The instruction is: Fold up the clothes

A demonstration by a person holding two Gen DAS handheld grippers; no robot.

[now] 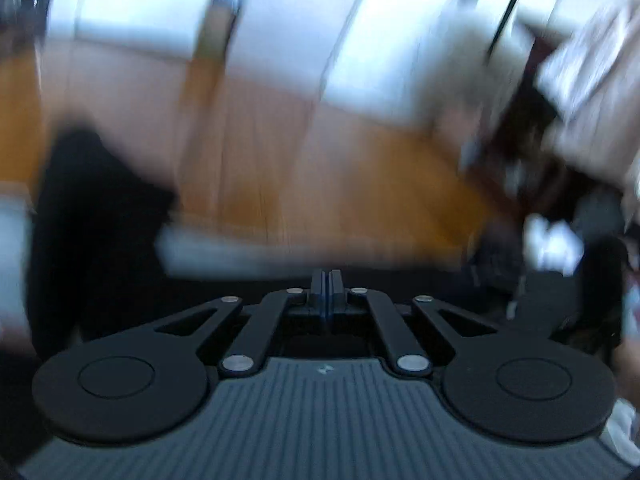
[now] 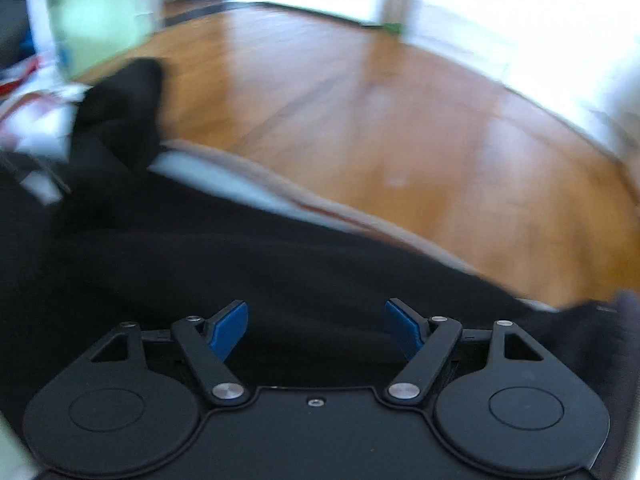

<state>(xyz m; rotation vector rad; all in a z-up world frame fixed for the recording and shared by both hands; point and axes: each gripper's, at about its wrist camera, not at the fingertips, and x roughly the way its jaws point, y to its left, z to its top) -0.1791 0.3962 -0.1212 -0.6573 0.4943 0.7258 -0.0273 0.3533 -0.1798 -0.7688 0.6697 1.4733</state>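
A black garment [image 2: 240, 248] lies spread on a pale surface [image 2: 224, 176], filling the lower half of the right wrist view, with one part rising at the upper left. My right gripper [image 2: 316, 326] is open just above the cloth, its blue pads [image 2: 228, 332] wide apart and empty. In the left wrist view the same black garment [image 1: 92, 216] shows as a blurred dark shape at the left. My left gripper [image 1: 327, 280] is shut, fingers pressed together; whether cloth is pinched between them I cannot tell, since the view is blurred.
A wooden floor [image 2: 380, 112] stretches beyond the pale surface's edge. Bright white walls or windows [image 1: 280, 20] stand at the back. A blurred pile of mixed items [image 1: 560, 208] sits at the right of the left wrist view. Clutter [image 2: 32, 112] lies at the left.
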